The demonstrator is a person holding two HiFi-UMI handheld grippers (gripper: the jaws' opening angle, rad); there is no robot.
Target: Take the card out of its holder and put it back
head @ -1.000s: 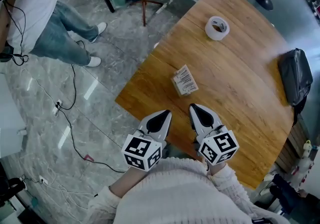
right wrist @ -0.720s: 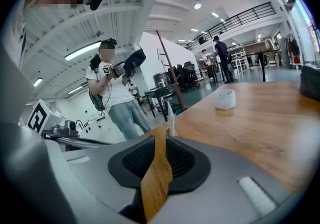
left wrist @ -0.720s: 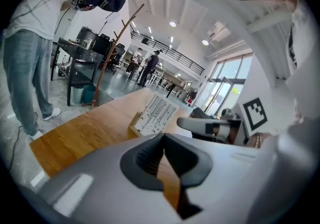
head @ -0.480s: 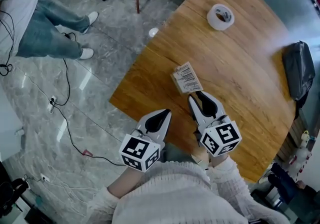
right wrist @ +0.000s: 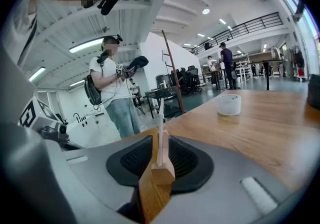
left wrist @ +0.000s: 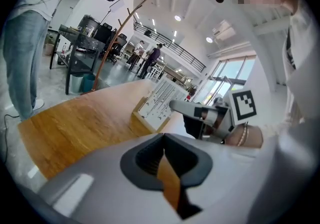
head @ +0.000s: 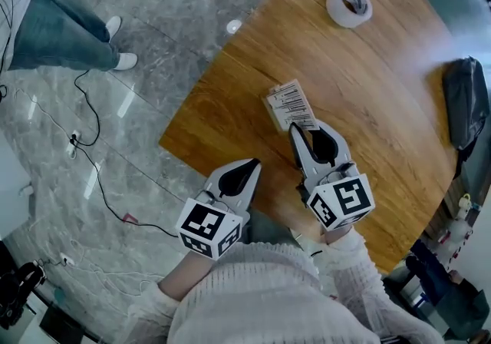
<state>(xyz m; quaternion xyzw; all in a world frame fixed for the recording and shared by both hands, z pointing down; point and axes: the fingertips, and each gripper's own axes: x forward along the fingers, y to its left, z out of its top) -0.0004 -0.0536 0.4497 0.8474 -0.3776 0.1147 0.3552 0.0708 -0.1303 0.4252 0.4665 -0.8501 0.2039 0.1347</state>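
A white printed card [head: 292, 102] stands upright in a small wooden holder [head: 271, 118] near the edge of the wooden table [head: 383, 81]. My right gripper [head: 308, 130] sits just short of the card. Its jaws have just been opening and now stand open, and the pads press on nothing. In the right gripper view the card [right wrist: 160, 128] shows edge-on in its holder [right wrist: 162, 172], in line with the gap. My left gripper [head: 255, 163] hangs at the table's edge, left of the card, with its fingers together and nothing in them. The left gripper view shows the card [left wrist: 161, 99] ahead.
A roll of clear tape [head: 349, 4] lies at the table's far side and a black bag [head: 468, 108] at its right edge. A person in jeans [head: 46, 20] stands on the marble floor, where cables [head: 92, 173] trail.
The right gripper has moved forward until its tips are almost at the card, and its jaws have opened. The left gripper has sunk a little and stays shut.
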